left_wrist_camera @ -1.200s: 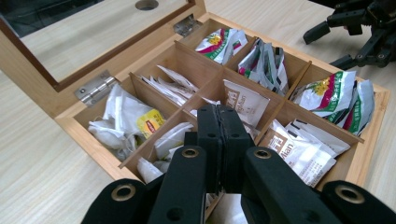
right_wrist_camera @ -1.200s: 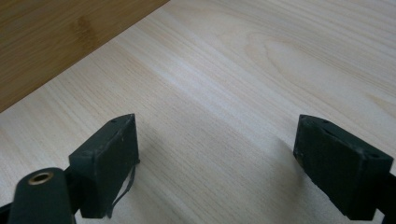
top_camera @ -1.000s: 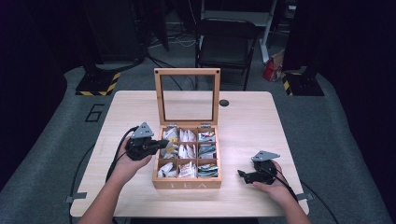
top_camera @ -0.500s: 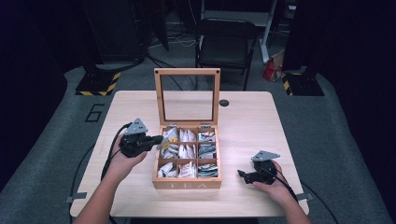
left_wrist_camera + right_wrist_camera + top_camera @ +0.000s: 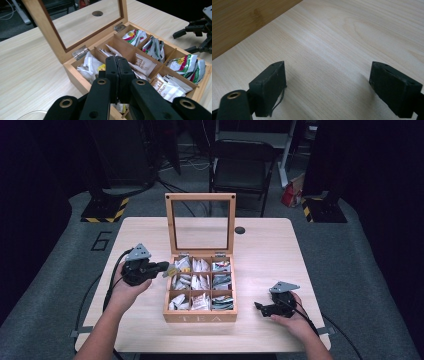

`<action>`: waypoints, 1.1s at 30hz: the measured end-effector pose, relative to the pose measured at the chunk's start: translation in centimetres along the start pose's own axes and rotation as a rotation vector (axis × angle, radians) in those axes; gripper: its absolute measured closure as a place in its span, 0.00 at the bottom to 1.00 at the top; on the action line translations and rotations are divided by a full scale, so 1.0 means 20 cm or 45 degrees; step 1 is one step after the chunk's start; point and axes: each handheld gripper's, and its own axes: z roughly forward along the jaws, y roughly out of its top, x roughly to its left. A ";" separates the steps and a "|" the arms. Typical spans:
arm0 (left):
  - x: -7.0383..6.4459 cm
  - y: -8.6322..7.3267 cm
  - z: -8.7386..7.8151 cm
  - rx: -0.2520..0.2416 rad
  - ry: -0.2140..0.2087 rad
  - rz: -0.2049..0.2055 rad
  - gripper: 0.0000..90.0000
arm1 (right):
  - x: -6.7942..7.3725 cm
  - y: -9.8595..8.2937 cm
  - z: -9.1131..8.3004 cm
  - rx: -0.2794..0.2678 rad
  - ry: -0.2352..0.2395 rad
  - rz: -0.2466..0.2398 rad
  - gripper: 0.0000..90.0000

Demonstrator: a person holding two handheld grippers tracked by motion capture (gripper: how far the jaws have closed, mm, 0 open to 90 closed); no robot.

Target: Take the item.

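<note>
A wooden tea box (image 5: 200, 316) stands mid-table with its glass lid (image 5: 200, 196) upright, and its compartments hold several tea packets (image 5: 201, 283). My left gripper (image 5: 167, 267) hovers just off the box's left wall, shut on a small yellowish tea packet (image 5: 173, 269). In the left gripper view the jaws (image 5: 116, 60) are pressed together over the box (image 5: 75, 72), and a bit of the packet (image 5: 120, 108) shows under them. My right gripper (image 5: 258, 307) rests on the table to the right of the box, open, with bare wood between its fingers (image 5: 327, 75).
The table (image 5: 280, 250) has a round cable hole (image 5: 240, 230) behind the box. A black chair (image 5: 242, 165) stands beyond the far edge. Cables trail off the table's left side. The other gripper (image 5: 200, 32) shows far right in the left gripper view.
My left gripper has drawn back leftward from the box's upper-left compartment, bringing a tea packet out with it. The right gripper has stayed put.
</note>
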 end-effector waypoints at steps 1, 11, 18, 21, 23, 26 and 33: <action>0.01 0.00 -0.01 0.005 0.001 -0.005 0.99 | 0.00 0.00 0.00 0.000 0.000 0.000 0.15; 0.07 -0.01 -0.06 -0.015 0.046 -0.041 0.99 | 0.00 0.00 0.00 0.000 0.000 0.000 0.15; 0.12 -0.03 -0.09 -0.027 0.084 -0.070 0.99 | 0.00 0.00 0.00 0.000 0.000 0.000 0.15; 0.13 -0.04 -0.11 -0.028 0.094 -0.080 0.99 | 0.00 0.00 0.00 0.000 0.000 0.000 0.15; 0.15 -0.04 -0.12 -0.026 0.104 -0.089 0.99 | 0.00 0.00 0.00 0.000 0.000 0.000 0.15; 0.17 -0.05 -0.13 -0.033 0.120 -0.100 0.99 | 0.00 0.00 0.00 0.000 0.000 0.000 0.15; 0.20 -0.06 -0.16 -0.046 0.147 -0.130 0.99 | 0.00 0.00 0.00 0.000 0.000 0.000 0.15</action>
